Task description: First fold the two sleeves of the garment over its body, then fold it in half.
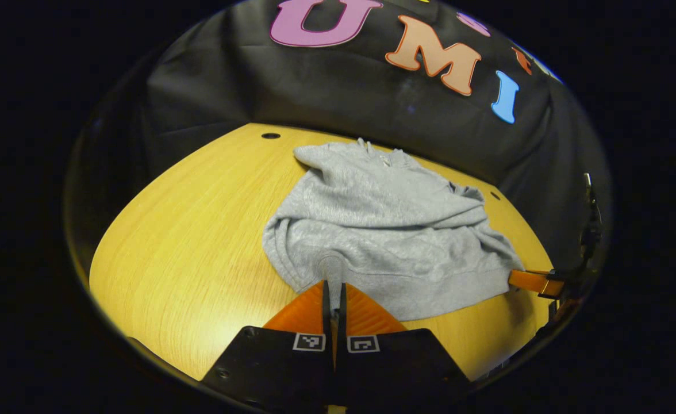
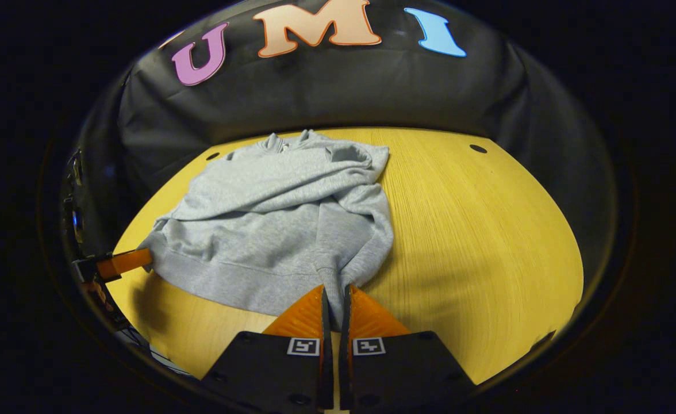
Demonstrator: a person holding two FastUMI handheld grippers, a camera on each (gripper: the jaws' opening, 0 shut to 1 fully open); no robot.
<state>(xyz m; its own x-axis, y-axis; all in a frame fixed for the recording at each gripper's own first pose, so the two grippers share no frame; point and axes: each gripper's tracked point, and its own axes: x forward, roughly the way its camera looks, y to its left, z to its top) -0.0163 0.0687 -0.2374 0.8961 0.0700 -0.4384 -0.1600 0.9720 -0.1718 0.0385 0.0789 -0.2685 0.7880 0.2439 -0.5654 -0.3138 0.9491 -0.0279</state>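
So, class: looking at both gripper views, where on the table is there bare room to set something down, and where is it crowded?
Free: the bare wood of the table between the grey sweatshirt and the table's left edge, and the stretch between its other side and the right edge. Crowded: the near hem, where the left gripper and right gripper pinch the fabric.

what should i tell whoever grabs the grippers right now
Left gripper: shut on the near hem corner of the grey sweatshirt.
Right gripper: shut on the hem's other corner; it also shows as orange fingers at the cloth edge in the left gripper view.
The sweatshirt lies on the wooden table, collar toward the booth wall, hem toward you.
Done: both sleeves look folded in over the body.
Left: the half fold. Probably lift the hem with both grippers together, carry it to the collar, lay it flat and release.
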